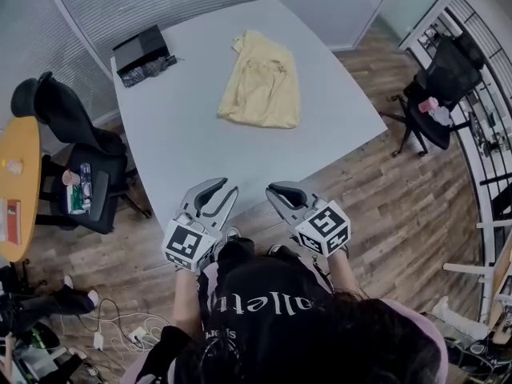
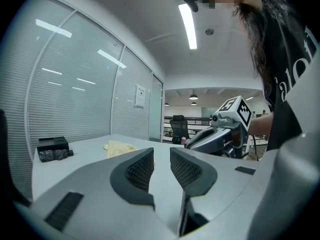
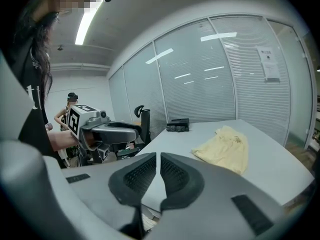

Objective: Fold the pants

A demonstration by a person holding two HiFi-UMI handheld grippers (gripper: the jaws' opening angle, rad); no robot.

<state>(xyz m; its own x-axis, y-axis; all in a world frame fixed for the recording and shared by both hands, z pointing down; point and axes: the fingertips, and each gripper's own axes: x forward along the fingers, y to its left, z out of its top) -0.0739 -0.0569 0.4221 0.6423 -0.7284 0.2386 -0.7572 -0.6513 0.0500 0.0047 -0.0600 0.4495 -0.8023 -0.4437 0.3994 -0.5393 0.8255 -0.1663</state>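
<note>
- Left hand-held gripper (image 1: 221,189) has its jaws a little apart, with nothing between them.
- Right hand-held gripper (image 1: 280,192) has its jaws almost together — it holds nothing too.
- Both hang close to the person, well apart from the yellow pants (image 1: 260,82).
- These pants lie on the far part of the tabletop (image 1: 176,126) in a small, flat bundle.
- They look folded already — I think the job is done, or only a little tidying is left.
</note>
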